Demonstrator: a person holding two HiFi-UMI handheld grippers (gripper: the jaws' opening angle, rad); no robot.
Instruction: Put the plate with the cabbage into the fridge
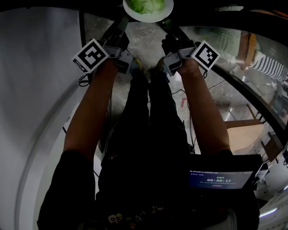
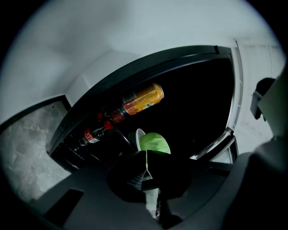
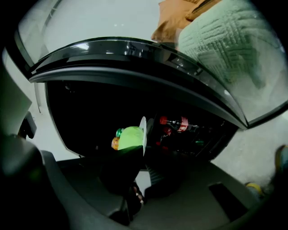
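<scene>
A white plate [image 1: 148, 17] with pale green cabbage [image 1: 145, 5] is held at the top edge of the head view. My left gripper [image 1: 122, 23] is shut on its left rim and my right gripper [image 1: 168, 24] is shut on its right rim. In the left gripper view the plate [image 2: 140, 134] and cabbage [image 2: 154, 143] show edge-on just beyond the dark jaws of the left gripper [image 2: 146, 173]. The right gripper view shows the plate [image 3: 143, 130] and cabbage [image 3: 130, 137] in front of the fridge's open, dark inside [image 3: 90, 112], past the right gripper [image 3: 140, 167].
Inside the fridge are an orange drink bottle [image 2: 141, 99] and a cola bottle [image 2: 92, 134], the cola bottle [image 3: 180, 123] also showing in the right gripper view. The fridge's white edge [image 2: 236, 90] frames the opening. A wooden stool [image 1: 245, 134] and a person's striped sleeve [image 1: 270, 67] are at right.
</scene>
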